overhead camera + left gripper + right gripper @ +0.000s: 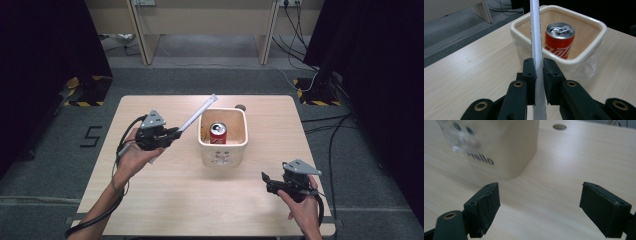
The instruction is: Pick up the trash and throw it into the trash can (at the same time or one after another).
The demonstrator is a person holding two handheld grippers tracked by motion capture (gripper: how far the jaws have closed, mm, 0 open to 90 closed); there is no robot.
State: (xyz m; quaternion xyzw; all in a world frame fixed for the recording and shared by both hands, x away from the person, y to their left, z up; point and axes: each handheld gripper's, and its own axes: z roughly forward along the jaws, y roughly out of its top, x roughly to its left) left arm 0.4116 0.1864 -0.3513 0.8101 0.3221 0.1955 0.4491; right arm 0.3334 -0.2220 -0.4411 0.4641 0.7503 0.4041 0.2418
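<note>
Cream bin [506,150] reading "Hello", left tool [538,72] clamping white strip [535,37], right tool [539,205] wide, empty

Bench [165,200]: pale wood-grain laminate, smooth and matt. Bin [587,53]: cream plastic with a soft sheen, lined with thin clear film. Can [559,40]: glossy red-printed metal with a bright bare lid. Strip [535,37]: smooth white plastic. Left tongs [538,75] and right tongs [540,210]: matt black plastic with brass-coloured rivets.

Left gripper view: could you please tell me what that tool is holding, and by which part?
The left tool is shut on a white ruler, gripping it near its lower end.
</note>
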